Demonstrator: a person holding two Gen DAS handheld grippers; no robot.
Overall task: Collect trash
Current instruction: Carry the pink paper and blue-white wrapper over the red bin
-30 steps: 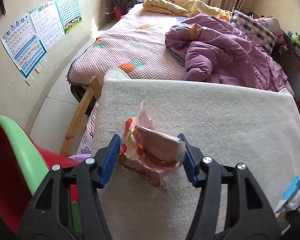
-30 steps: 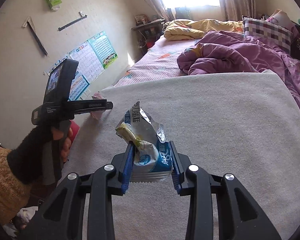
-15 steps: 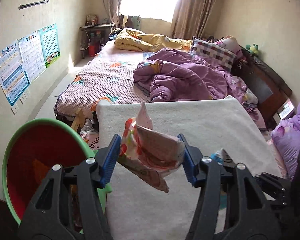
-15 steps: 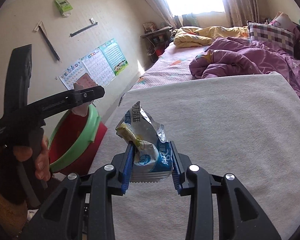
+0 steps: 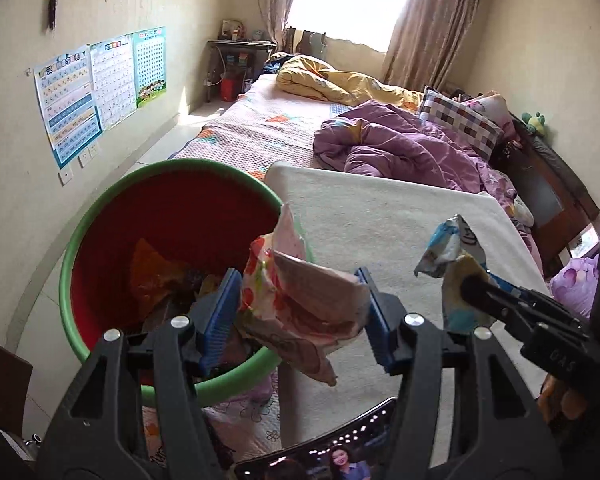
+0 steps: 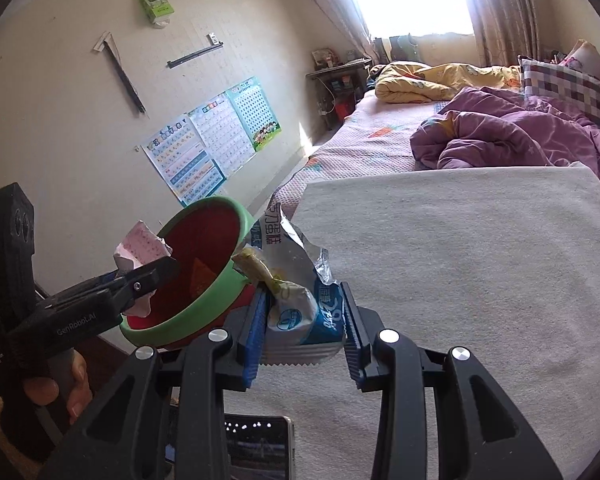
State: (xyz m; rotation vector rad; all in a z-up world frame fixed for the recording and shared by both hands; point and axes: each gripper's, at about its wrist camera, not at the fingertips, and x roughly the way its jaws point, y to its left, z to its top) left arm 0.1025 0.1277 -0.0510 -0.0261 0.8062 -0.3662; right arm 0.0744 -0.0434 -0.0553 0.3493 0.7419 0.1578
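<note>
My left gripper (image 5: pixel 300 312) is shut on a crumpled pink and red wrapper (image 5: pixel 296 300) and holds it over the right rim of a red basin with a green rim (image 5: pixel 100 208). Several wrappers lie inside the basin. My right gripper (image 6: pixel 304 320) is shut on a blue and white snack wrapper (image 6: pixel 296 304), held over the white blanket's left edge beside the basin (image 6: pixel 220 280). In the left wrist view the right gripper (image 5: pixel 476 292) and its wrapper (image 5: pixel 456 256) show at the right. In the right wrist view the left gripper (image 6: pixel 148 276) shows at the basin.
A white blanket (image 6: pixel 460 260) covers the bed's near end. A purple quilt (image 5: pixel 400 148) and a yellow quilt (image 5: pixel 332 80) lie further back. A phone (image 6: pixel 256 448) with a lit screen lies below the grippers. The wall with posters (image 5: pixel 96 84) is at the left.
Both grippers have moved left toward the basin with their wrappers. The basin now fills more of the left wrist view, and the left wrapper is over its rim.
</note>
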